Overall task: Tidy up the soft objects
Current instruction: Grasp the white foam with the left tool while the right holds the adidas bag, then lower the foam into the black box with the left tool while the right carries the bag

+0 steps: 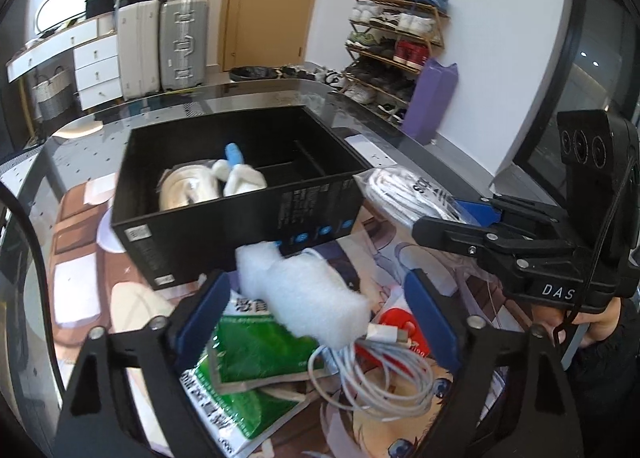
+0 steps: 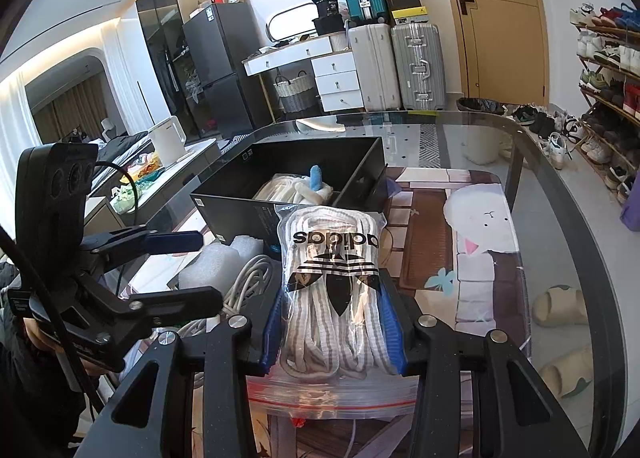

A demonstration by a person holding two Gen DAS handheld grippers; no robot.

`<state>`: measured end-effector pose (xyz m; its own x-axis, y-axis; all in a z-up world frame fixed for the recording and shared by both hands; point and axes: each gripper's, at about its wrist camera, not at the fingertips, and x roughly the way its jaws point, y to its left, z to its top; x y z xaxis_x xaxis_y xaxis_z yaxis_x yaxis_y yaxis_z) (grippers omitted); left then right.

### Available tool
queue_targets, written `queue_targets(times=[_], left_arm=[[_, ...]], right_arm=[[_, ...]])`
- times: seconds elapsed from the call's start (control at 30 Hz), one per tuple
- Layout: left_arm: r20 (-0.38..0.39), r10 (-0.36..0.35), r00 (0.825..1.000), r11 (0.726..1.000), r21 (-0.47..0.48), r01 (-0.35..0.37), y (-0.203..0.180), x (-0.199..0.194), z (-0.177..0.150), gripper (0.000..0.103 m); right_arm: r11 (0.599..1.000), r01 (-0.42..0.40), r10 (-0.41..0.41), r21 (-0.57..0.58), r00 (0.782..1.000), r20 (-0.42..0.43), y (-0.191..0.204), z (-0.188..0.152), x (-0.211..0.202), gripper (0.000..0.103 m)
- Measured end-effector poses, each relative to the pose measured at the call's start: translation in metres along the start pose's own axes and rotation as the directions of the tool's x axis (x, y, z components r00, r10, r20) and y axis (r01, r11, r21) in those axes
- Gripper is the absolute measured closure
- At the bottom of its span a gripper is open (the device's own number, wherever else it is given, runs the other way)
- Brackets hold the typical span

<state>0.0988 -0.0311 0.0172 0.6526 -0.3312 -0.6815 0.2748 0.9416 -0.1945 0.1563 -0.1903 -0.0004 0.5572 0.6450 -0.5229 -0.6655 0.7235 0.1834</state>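
Observation:
My left gripper point(image 1: 316, 282) is open over a pile on the mat. A white foam piece point(image 1: 304, 298) lies between its blue pads without touching them. A green packet point(image 1: 256, 354) and a coiled white cable point(image 1: 372, 370) lie under the foam. Just beyond stands a black divided box point(image 1: 240, 218) that holds white soft items and a blue one. My right gripper point(image 2: 332, 294) is shut on a clear zip bag of white laces point(image 2: 332, 242), held in front of the box point(image 2: 224, 202). The left gripper point(image 2: 208, 268) shows at the left, above the foam point(image 2: 212, 262).
Everything rests on a glass table point(image 2: 560, 194) covered by a printed mat point(image 2: 472, 226). A red item point(image 1: 396, 322) lies beside the cable. Slippers point(image 2: 560, 306) show through the glass. A shoe rack point(image 1: 396, 46), suitcases point(image 1: 184, 46) and a door stand behind.

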Motion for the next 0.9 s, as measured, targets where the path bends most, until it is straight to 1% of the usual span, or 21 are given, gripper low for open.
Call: queue_targets(times=[0.07, 0.1, 0.17, 0.2, 0.27, 0.53, 0.6, 0.67, 0.9], left_arm=[[-0.011, -0.014, 1.000, 1.000, 0.006, 0.014, -0.002, 0.003, 0.001, 0.027], [-0.015, -0.019, 1.000, 1.000, 0.007, 0.019, -0.002, 0.004, 0.001, 0.036], [-0.023, 0.000, 1.000, 1.000, 0.015, 0.001, -0.004, 0.006, 0.001, 0.046], [-0.021, 0.017, 1.000, 1.000, 0.020, -0.017, -0.005, 0.006, 0.001, 0.054], [-0.016, 0.008, 1.000, 1.000, 0.013, -0.007, -0.004, 0.003, 0.000, 0.057], [0.024, 0.024, 0.999, 1.000, 0.016, -0.024, 0.000, -0.014, -0.008, 0.078], [0.024, 0.030, 0.999, 1.000, 0.007, -0.030, 0.004, -0.017, -0.009, 0.081], [0.033, 0.028, 0.999, 1.000, 0.000, -0.028, 0.006, -0.019, -0.010, 0.083], [0.070, 0.032, 0.997, 0.999, -0.010, -0.032, 0.010, -0.032, -0.009, 0.083]], right_arm=[[1.000, 0.000, 0.000, 0.000, 1.000, -0.001, 0.000, 0.000, 0.000, 0.061], [1.000, 0.000, 0.000, 0.000, 1.000, -0.002, 0.000, 0.000, 0.000, 0.061], [1.000, -0.001, 0.001, -0.001, 1.000, -0.003, 0.001, -0.001, 0.000, 0.061], [1.000, 0.000, 0.000, -0.002, 1.000, -0.003, 0.001, 0.000, 0.000, 0.061], [1.000, 0.000, 0.000, -0.004, 1.000, -0.003, 0.002, 0.000, 0.000, 0.061], [1.000, 0.000, 0.000, -0.015, 1.000, 0.004, 0.005, 0.001, -0.002, 0.061], [1.000, 0.000, 0.000, -0.017, 1.000, 0.006, 0.006, 0.001, -0.002, 0.061], [1.000, 0.002, -0.002, -0.018, 1.000, 0.010, 0.006, 0.002, -0.004, 0.061], [1.000, 0.005, -0.004, -0.022, 1.000, 0.020, 0.008, 0.003, -0.007, 0.061]])
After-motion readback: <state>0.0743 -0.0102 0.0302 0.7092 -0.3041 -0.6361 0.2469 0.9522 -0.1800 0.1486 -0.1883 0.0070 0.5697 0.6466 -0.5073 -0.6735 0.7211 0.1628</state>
